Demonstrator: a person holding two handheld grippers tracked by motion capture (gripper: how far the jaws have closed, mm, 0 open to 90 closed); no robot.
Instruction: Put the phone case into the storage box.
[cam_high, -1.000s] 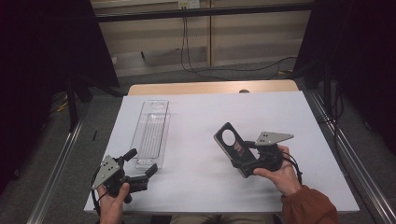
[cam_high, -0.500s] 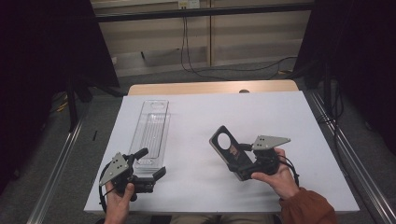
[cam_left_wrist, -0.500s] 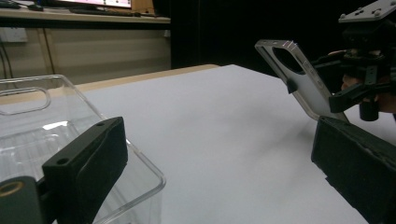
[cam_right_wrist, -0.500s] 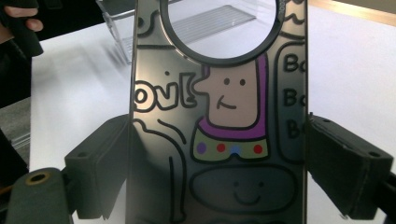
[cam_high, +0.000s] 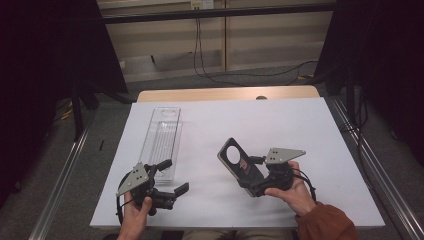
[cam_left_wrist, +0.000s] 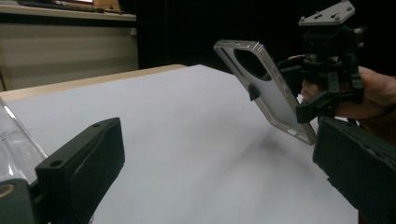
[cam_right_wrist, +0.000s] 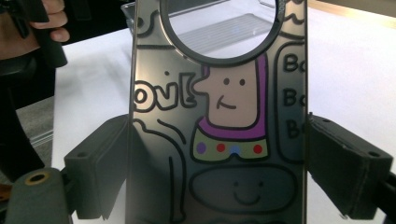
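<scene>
A dark phone case (cam_high: 239, 164) with a round camera hole and a cartoon print is held tilted above the white table (cam_high: 290, 125), right of centre. My right gripper (cam_high: 254, 176) is shut on its two long edges; in the right gripper view the case (cam_right_wrist: 219, 121) stands between the pads (cam_right_wrist: 100, 168). The left gripper view shows the case (cam_left_wrist: 268, 91) and the right gripper (cam_left_wrist: 327, 70) farther off. My left gripper (cam_high: 174, 176) is near the front left edge. Its jaws have just been opening, and my left gripper (cam_left_wrist: 219, 158) has nothing between them.
A long clear plastic tray (cam_high: 162, 137) lies on the left part of the table, its near end right beside the left gripper; its corner (cam_left_wrist: 11, 135) shows in the left gripper view. Metal rails run along both sides of the table.
The left gripper has moved a little to the right along the front edge and its jaws stand wider apart. The right gripper and the case have stayed nearly still.
</scene>
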